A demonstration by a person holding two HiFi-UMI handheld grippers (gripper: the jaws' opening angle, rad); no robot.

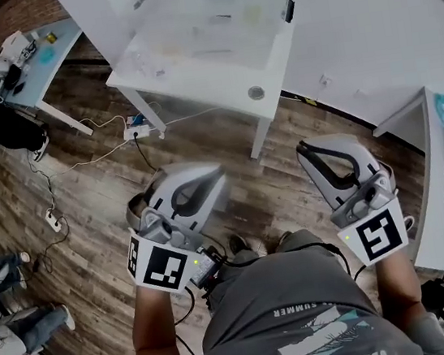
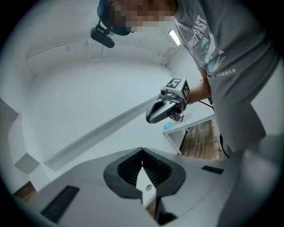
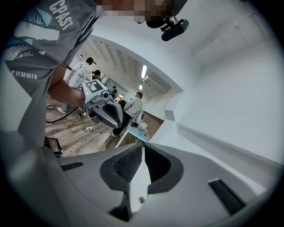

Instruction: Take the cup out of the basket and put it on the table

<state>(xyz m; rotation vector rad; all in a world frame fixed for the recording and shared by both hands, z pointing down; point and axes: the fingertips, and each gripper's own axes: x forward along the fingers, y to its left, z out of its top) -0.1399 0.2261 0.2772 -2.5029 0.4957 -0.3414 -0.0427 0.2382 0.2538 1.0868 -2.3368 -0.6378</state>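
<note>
Holding my left gripper and right gripper closed on nothing, low in frame; table is lying upper centre; cup unseen

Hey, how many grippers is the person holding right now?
2. The left gripper is at the head view's lower left, the right gripper at its lower right, both shut on nothing. None looks hidden.

Bleached, clipped, too small to read.
Cannot name the faint small items on the white table, bleached by glare. See only a corner of the side table at the right edge, only parts of the people at the left. Cannot tell what sits on the far desk beyond the left gripper.
</note>
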